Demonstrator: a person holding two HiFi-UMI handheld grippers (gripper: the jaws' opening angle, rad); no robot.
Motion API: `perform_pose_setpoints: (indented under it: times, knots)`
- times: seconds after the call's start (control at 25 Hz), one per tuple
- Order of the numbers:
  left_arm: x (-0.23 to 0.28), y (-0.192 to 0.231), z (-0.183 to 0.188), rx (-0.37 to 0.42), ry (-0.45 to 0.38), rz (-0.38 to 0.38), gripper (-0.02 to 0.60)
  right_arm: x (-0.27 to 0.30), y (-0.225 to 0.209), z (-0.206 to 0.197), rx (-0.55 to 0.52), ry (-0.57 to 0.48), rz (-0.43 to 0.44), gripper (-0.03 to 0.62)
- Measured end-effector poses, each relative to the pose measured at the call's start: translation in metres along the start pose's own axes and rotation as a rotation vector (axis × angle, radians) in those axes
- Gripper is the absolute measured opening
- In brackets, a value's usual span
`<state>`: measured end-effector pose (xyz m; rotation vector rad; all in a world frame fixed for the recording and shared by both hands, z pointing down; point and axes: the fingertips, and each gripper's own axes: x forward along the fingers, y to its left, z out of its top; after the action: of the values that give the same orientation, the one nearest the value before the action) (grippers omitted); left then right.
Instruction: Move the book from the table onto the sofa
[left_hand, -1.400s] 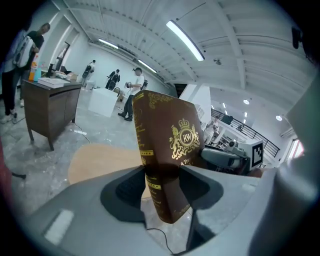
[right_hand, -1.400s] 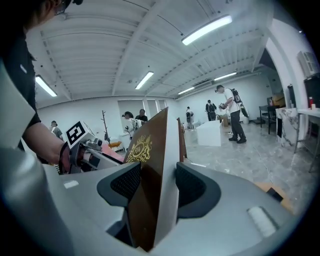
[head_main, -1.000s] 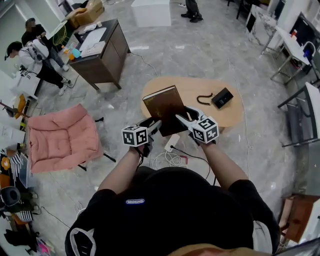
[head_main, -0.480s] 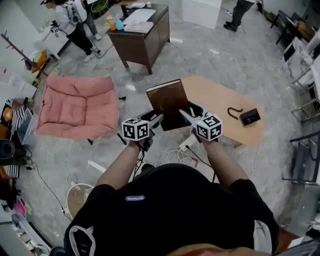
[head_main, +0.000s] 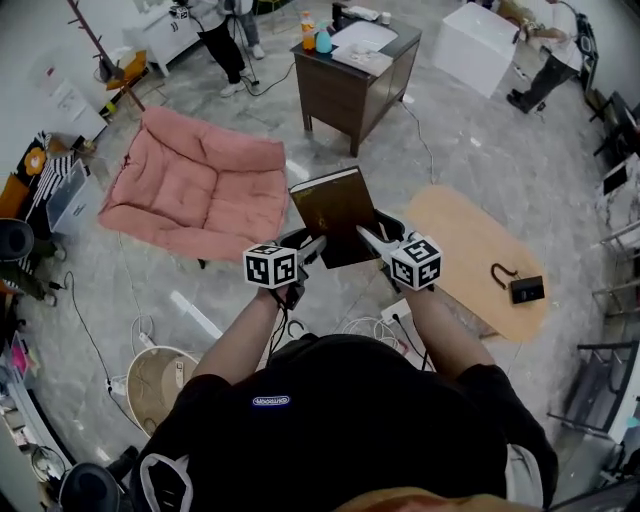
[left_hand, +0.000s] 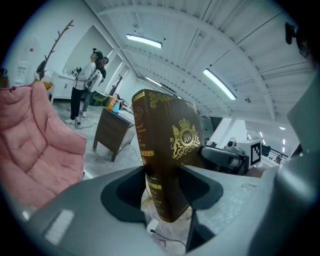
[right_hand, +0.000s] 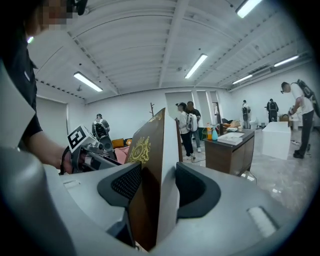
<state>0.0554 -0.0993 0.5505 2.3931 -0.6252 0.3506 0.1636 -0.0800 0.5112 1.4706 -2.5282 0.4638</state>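
A brown hardcover book (head_main: 335, 212) with a gold crest hangs in the air in front of the person, held from both sides. My left gripper (head_main: 308, 247) is shut on the book's spine edge (left_hand: 155, 170) and my right gripper (head_main: 368, 238) is shut on its page edge (right_hand: 157, 190). The pink sofa (head_main: 195, 185) lies on the floor to the upper left in the head view, and shows as a pink cushion (left_hand: 30, 150) at the left of the left gripper view. The oval wooden table (head_main: 480, 255) is off to the right, below the book's level.
A dark wooden desk (head_main: 355, 70) with bottles and papers stands beyond the book. People stand at the top of the head view (head_main: 220, 30). Cables and a power strip (head_main: 400, 315) lie on the floor by the feet. A black device (head_main: 526, 290) rests on the table.
The whole view has swung left: the sofa has come closer to the centre and the table has slid off to the right. Both grippers keep their hold on the book.
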Motion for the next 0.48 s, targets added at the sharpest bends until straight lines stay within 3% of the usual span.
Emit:
perform_pose_setpoints:
  times: [0.48]
  knots:
    - [-0.090,0.133,0.027,-0.087,-0.066,0.092,0.212,0.150,0.077,0.025,-0.053,0.072,0.129,0.229]
